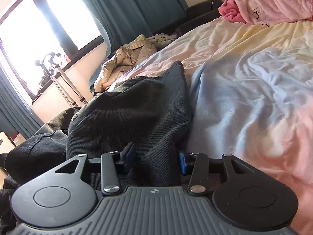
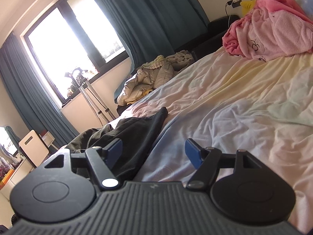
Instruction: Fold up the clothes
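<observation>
We hold our left gripper [image 1: 154, 157] low over the near left part of the bed [image 1: 244, 74], and a fold of the dark trousers [image 1: 127, 109] runs up between its fingers [image 1: 128, 156]; the left pad sits against the ribbed cloth and the right pad is half hidden behind it, so the fingers look closed on the fold, though we cannot see the pressing on the right side for sure. The trousers lie bunched along the bed's left edge, one leg reaching toward the middle of the bed, the rest slumped over the edge toward us. From the right wrist view the same trousers [image 2: 133, 135] show as a dark heap at the left edge, with one narrow end pointing up the bed. Our right gripper [image 2: 153, 152] hovers just beside them over the pale blue part of the sheet; its fingers [image 2: 192, 153] stand spread wide with only sheet showing between them, the left pad near the trousers' edge but, as far as we can tell, apart from it. At the far right corner of the bed lies a pink heap [image 2: 273, 37] of fleecy clothes. Beyond the bed's far left edge a beige jacket [image 2: 144, 82] is piled, under teal curtains [image 2: 156, 15] and a bright window [image 2: 64, 47].
</observation>
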